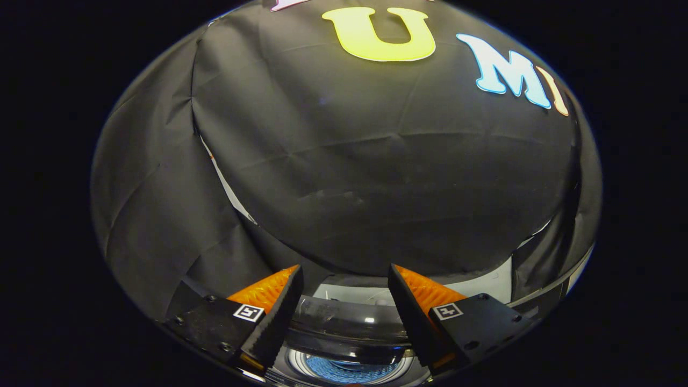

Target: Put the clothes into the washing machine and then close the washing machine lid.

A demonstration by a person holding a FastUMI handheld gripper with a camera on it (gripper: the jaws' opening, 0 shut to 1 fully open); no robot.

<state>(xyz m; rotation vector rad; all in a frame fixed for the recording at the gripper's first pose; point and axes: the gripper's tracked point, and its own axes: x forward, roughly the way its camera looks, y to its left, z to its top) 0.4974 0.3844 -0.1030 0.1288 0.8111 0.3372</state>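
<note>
Between the two fingers of the gripper (344, 301), the top of a washing machine (349, 322) is seen from above and close by. Its lid, a dark, glossy, see-through lid (344, 317), is seen lying just ahead of the fingers, with small highlights reflected on it. Below that lid, nearest the gripper, a round drum opening (346, 368) is shown, ringed by a bright metal rim. Inside the ring, blue clothes (344, 372) are glimpsed; only a small patch of the fabric can be made out. Whether the lid is fully down over the opening cannot be told from this angle.

The fingers are held wide apart, and nothing is gripped between them. Neither finger is seen touching the machine.

Beyond the fingers, the black cloth wall (376, 161) of the booth is spread across the scene, creased and folded, with a seam running down on the left side. A pale surface (484, 285) is visible beneath the cloth's lower edge, just past the right finger and behind the machine.
</note>
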